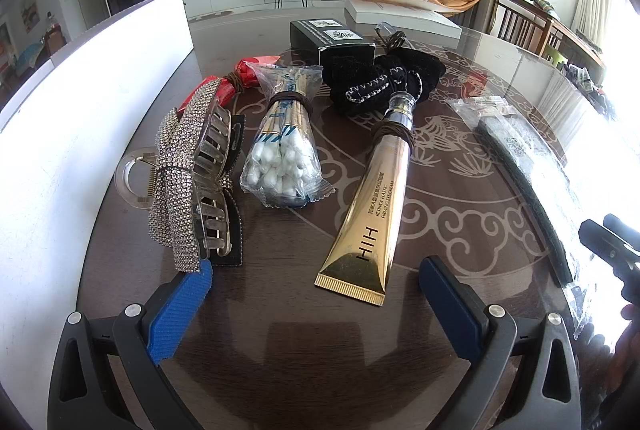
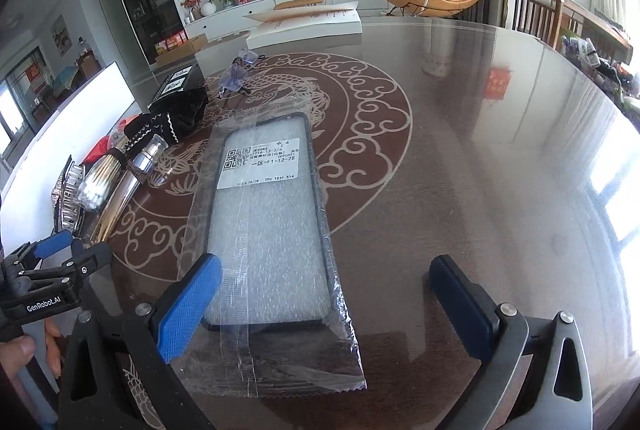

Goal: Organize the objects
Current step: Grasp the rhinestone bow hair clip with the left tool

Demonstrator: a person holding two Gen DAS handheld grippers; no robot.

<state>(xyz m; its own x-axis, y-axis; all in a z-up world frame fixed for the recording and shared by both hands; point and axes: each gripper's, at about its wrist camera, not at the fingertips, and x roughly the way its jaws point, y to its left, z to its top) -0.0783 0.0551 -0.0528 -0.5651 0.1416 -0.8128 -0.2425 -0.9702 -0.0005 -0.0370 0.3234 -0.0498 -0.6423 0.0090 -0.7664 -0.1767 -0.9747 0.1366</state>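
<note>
My left gripper (image 1: 316, 300) is open and empty above the table, just short of a gold cream tube (image 1: 372, 206). Left of the tube lie a bag of cotton swabs (image 1: 282, 146) and a rhinestone hair claw (image 1: 192, 174), which touches my left finger. Behind them lie a black velvet pouch (image 1: 380, 78), a black box (image 1: 328, 38) and a red packet (image 1: 252, 68). My right gripper (image 2: 326, 304) is open over the near end of a phone case in a clear bag (image 2: 268, 226), also in the left wrist view (image 1: 524, 166).
A white board (image 1: 80, 134) stands along the table's left side. A white book box (image 2: 308, 22) lies at the far edge. A small clear-wrapped item (image 2: 238, 74) lies behind the phone case. The glass-topped table (image 2: 500, 170) stretches to the right. Dining chairs (image 2: 532, 6) stand beyond.
</note>
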